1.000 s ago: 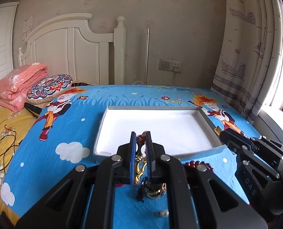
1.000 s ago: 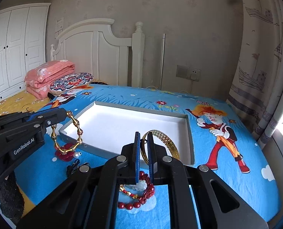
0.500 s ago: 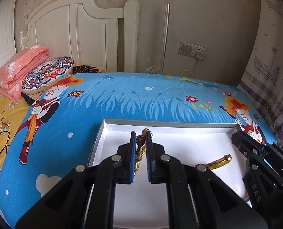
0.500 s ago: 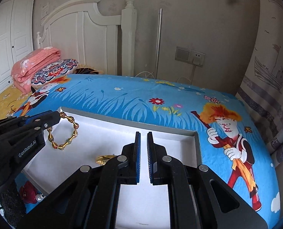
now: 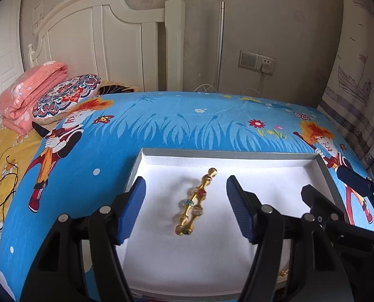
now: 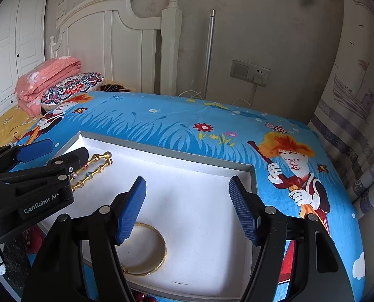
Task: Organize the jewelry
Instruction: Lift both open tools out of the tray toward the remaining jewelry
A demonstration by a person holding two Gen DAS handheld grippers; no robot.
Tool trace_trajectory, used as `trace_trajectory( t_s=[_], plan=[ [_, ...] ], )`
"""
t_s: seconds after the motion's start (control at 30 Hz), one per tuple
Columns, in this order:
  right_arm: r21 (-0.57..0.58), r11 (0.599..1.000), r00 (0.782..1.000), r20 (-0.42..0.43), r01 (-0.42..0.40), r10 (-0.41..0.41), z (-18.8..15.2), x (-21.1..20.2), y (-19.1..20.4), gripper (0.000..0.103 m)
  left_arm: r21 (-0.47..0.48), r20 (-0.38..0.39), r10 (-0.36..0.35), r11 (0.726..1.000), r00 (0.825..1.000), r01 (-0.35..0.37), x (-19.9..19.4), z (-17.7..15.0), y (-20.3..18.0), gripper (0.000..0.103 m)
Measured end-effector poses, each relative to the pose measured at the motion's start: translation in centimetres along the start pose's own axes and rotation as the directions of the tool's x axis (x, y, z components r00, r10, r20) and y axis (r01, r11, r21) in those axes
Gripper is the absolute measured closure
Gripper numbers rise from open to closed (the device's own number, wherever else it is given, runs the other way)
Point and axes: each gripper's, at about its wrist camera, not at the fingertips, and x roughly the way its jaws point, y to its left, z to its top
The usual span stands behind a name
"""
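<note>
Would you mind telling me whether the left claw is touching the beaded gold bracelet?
Apart. The left wrist view shows the bracelet lying between the left claw's open pads.

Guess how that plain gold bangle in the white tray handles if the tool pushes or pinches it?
The gold bangle holds a clean round hoop, so probably rigid, not floppy. Its surface looks smooth and shiny, so pads may slip on it. It lies flat on the white tray; pushed, it likely slides, and stood on edge it could roll.
</note>
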Motion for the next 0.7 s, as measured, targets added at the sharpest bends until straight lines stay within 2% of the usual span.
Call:
trace_trajectory(
  t_s=[0.17, 0.37, 0.5, 0.7],
  plan=[
    [0.013, 1.0, 1.0, -0.003, 0.005, -0.004, -0.2, -0.6, -0.6, 0.038, 0.024, 0.021, 0.012, 1.0, 1.0, -0.012, -1.1, -0.2, -0.2, 0.03],
    [0.009, 1.0, 1.0, 0.0, -0.008, 0.008, -1.1, -1.9, -0.4, 0.038, 0.007, 0.012, 0.007, 1.0, 1.0, -0.007, -1.6, -1.2, 0.1, 0.027],
    [0.031, 0.999, 0.999, 0.004, -0.037, 0.036, -2.6, -3.3, -0.7, 0.038, -0.027, 0.014, -0.013, 1.0, 1.0, 0.013, -2.9, -2.7, 0.9, 0.019],
    [0.002, 0.998, 0.998, 0.008, -0.068, 0.068, -5.4, -5.4, 0.1, 0.038, -0.007, 0.039, -0.006, 1.0, 0.999, 0.007, -5.3, -5.1, 1.2, 0.019]
  ],
)
